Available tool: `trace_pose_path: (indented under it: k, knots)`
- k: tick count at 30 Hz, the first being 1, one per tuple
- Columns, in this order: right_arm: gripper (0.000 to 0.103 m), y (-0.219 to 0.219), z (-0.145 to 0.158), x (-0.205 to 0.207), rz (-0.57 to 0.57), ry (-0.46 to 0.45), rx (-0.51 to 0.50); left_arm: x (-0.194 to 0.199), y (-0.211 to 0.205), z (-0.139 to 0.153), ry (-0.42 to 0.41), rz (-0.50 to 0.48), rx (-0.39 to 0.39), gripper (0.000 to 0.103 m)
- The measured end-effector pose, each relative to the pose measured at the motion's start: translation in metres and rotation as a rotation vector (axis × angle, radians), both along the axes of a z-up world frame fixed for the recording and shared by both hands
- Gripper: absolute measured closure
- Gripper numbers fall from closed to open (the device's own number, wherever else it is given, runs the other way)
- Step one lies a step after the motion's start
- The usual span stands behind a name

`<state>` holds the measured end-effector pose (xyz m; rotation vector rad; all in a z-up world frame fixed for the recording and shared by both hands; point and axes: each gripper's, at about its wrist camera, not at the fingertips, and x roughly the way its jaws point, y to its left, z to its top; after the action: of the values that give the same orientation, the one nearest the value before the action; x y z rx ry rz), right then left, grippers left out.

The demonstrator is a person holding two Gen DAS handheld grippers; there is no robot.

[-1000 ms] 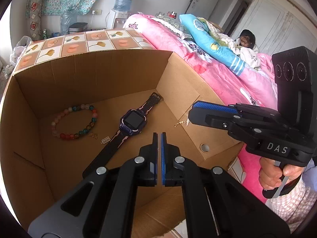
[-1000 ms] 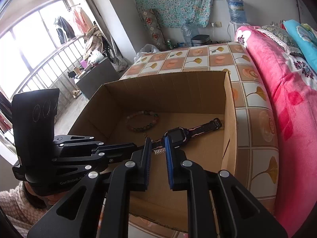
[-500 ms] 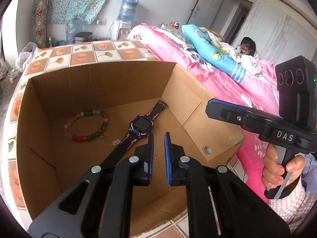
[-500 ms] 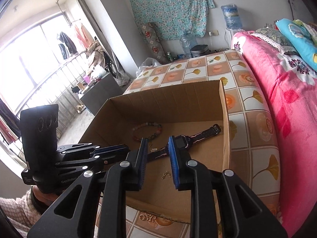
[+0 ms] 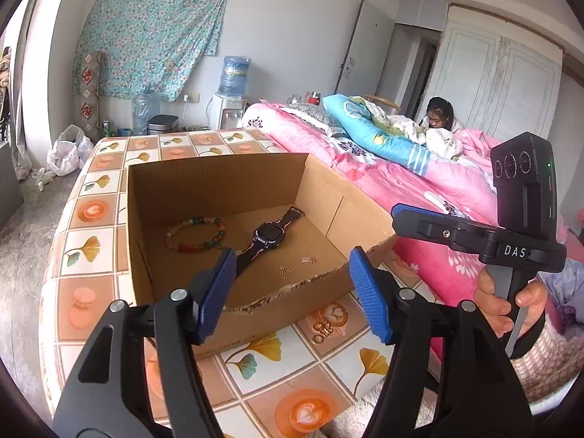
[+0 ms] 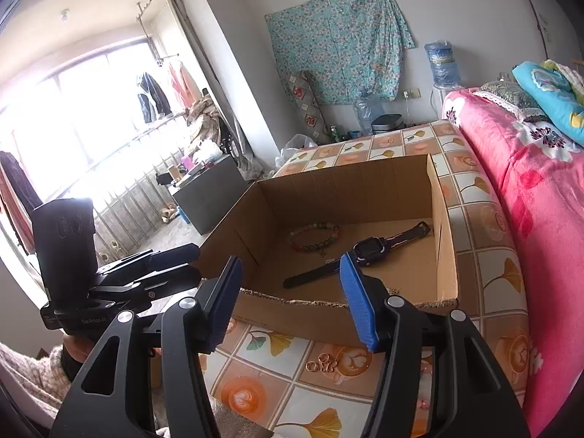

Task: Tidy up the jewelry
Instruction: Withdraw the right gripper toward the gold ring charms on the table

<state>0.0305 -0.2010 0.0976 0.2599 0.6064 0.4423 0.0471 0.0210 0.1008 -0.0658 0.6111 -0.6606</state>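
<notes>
the left hand-held gripper [image 5: 288, 292] hangs in front of the open brown cardboard box [image 5: 219, 179], its blue-padded jaws spread wide with nothing between them; they have just been opening. the right hand-held gripper [image 6: 290, 295] is likewise spread and empty, its jaws also just opened, and it sits above the near torn edge of the box. a hand [image 5: 511, 306] in a knitted sleeve grips the right one's handle.

the box stands on a tabletop covered in an orange-and-white tiled cloth with ginkgo leaves [image 5: 91, 241], beside a bed with a pink floral blanket [image 5: 394, 182]. on the box floor lie a round bracelet of multicoloured beads [image 5: 196, 233] toward the back left, a dark blue smartwatch with a black-and-pink strap [image 5: 268, 237] stretched diagonally across the middle, and two tiny gold-coloured earrings [image 5: 295, 266] near the front edge, just right of the watch strap. outside the box, on the tabletop in front of it, a small cluster of gold rings [image 6: 323, 361] rests on a tile.
</notes>
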Motion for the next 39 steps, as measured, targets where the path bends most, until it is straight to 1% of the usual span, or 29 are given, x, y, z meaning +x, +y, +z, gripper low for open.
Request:
trace_pose_path:
  k: [3,5,10,17,19,27,31,36,39]
  knots:
    - [0.045,0.006,-0.005,-0.009,0.004,0.010,-0.018,-0.009,0.007,-0.008,0.027,0.014,0.001,0.038]
    - [0.041,0.008,-0.010,-0.014,0.008,0.023,-0.011,-0.015,0.009,-0.014,0.033,0.027,0.026,0.036]
    - [0.039,0.011,-0.024,-0.025,0.005,0.054,-0.001,-0.027,0.013,-0.028,0.053,0.048,0.070,0.034]
    - [0.039,0.011,-0.040,-0.030,-0.004,0.103,0.004,-0.034,0.016,-0.043,0.078,0.057,0.100,0.033]
    - [0.039,0.011,-0.045,-0.032,-0.012,0.118,-0.005,-0.036,0.014,-0.048,0.086,0.056,0.105,0.032]
    - [0.039,0.009,-0.073,-0.039,-0.057,0.199,-0.043,-0.035,0.002,-0.065,0.098,0.044,0.163,0.032]
    - [0.039,0.006,-0.088,-0.042,-0.078,0.246,-0.053,-0.031,0.000,-0.072,0.118,0.046,0.165,0.032]
    - [0.039,0.008,-0.098,-0.046,-0.086,0.271,-0.064,-0.029,-0.003,-0.077,0.127,0.054,0.177,0.032]
    - [0.041,0.007,-0.102,-0.047,-0.087,0.283,-0.064,-0.030,-0.005,-0.080,0.119,0.055,0.199,0.032]
